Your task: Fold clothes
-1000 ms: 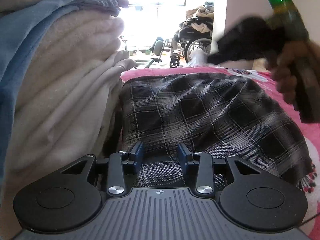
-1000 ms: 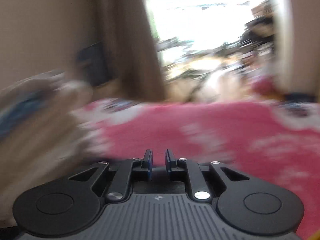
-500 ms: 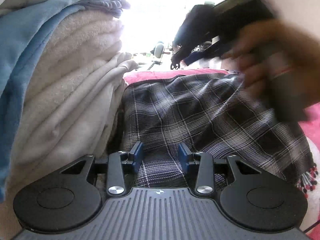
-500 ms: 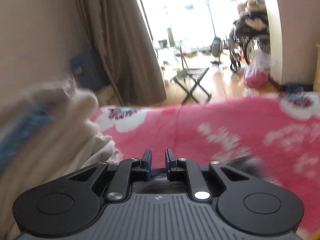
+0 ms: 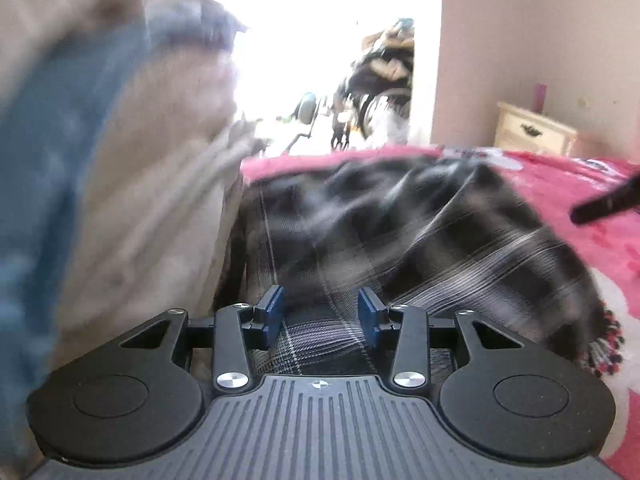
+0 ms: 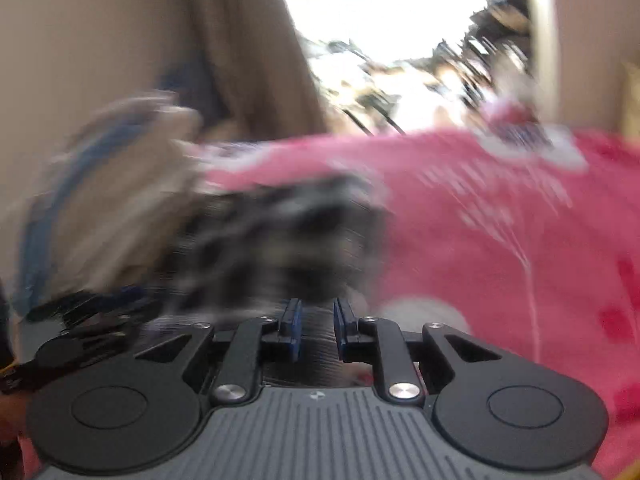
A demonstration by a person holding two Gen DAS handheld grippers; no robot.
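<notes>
Our left gripper spreads its fingers wide over the plaid cloth, which runs toward upper right; our right gripper shows a narrow gap, its hold unclear.

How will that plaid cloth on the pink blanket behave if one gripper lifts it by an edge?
The plaid cloth will probably go floppy and drape, since it already lies in soft folds. It looks thin, so likely light. The fringe at its corner may dangle. Held by the left gripper alone, it would likely sag and unfold.
</notes>
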